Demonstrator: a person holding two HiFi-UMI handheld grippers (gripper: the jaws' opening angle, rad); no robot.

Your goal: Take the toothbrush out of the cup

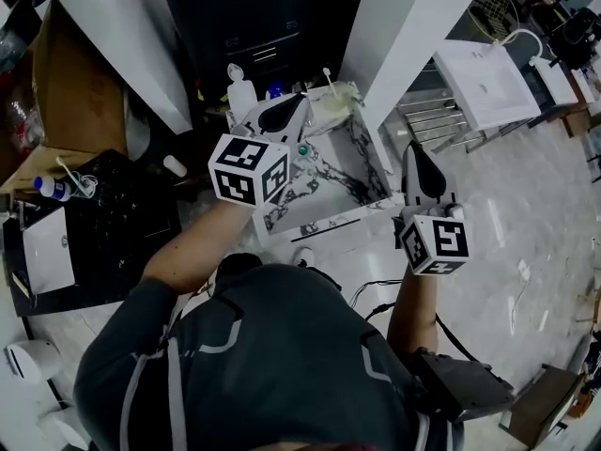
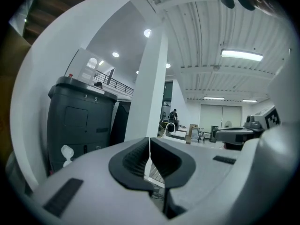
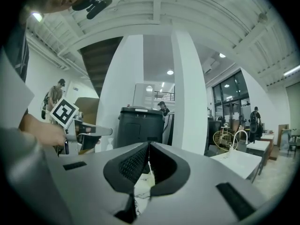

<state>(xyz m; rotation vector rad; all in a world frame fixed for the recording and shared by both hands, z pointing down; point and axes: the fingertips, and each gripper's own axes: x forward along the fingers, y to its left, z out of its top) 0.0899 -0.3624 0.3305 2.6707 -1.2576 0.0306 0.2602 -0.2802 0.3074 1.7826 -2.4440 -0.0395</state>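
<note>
Two grippers, both closed, jaws pressed together, nothing between them. Left gripper [image 1: 297,107] over left side of marble-patterned table [image 1: 362,172]. Right gripper [image 1: 414,156] just off table's right edge. Pale cup [image 1: 340,100] at table's far corner, just beyond left gripper's tip. Thin white toothbrush [image 1: 329,76] stands upright in cup. White bottle [image 1: 240,92] left of cup.

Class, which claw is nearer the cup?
The left claw: its tip is beside the cup on the marbled top; the right claw hangs past that top's right edge.
</note>
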